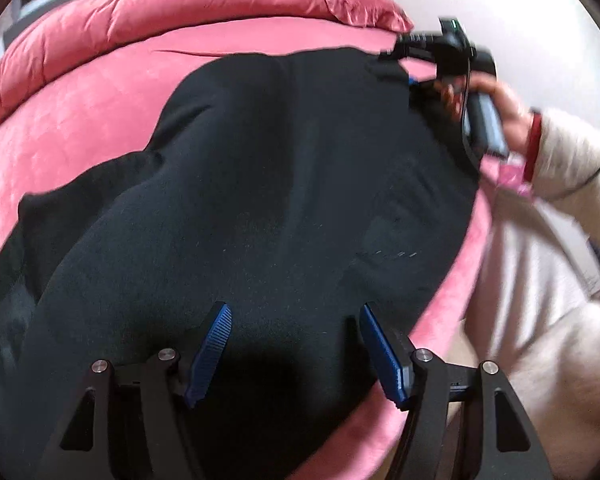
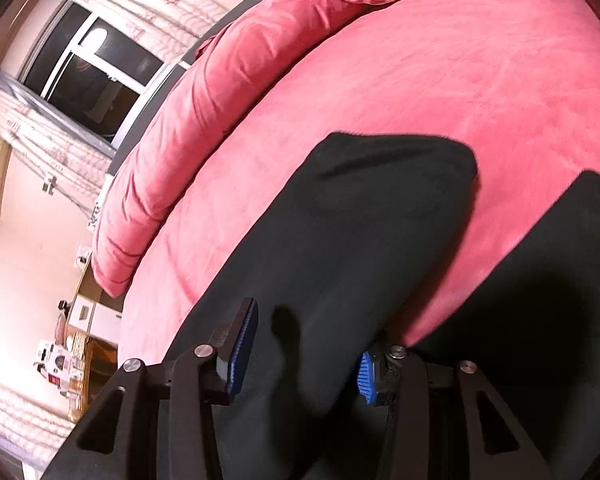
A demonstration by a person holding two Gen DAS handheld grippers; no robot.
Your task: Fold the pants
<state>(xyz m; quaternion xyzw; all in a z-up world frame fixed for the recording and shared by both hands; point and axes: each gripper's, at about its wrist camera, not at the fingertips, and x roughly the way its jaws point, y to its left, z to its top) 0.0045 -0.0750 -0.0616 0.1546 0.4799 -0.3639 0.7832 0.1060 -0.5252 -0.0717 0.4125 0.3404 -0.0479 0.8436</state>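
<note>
The left gripper (image 1: 294,354) points steeply down with its blue ribbed fingers (image 1: 212,354) spread wide apart, nothing clamped between them — only the black, soft-knit pants (image 1: 260,184) lie below, flat on the bed. The right gripper (image 2: 306,354) has its own blue fingers (image 2: 244,354) partly apart, and black cloth fills the gap between them; whether the pads actually press on that cloth cannot be told, since the fabric there is dark and blurred. In the left wrist view that same right gripper appears at the far corner of the pants, held in a person's hand (image 1: 500,108) that comes out of a cream sleeve with a red cuff (image 1: 572,160). The pants spread across the pink velvety bed sheet (image 2: 440,72), close to the near edge of the bed; in the right wrist view two dark sections of them reach out over the sheet with a wedge of pink between. Beyond, a rumpled pink quilt (image 2: 188,120) is bunched along the far side of the bed. Further out stand a dark window with white frames (image 2: 96,68), pale patterned curtains (image 2: 60,148) and a wooden bedside stand with small items (image 2: 76,356).
</note>
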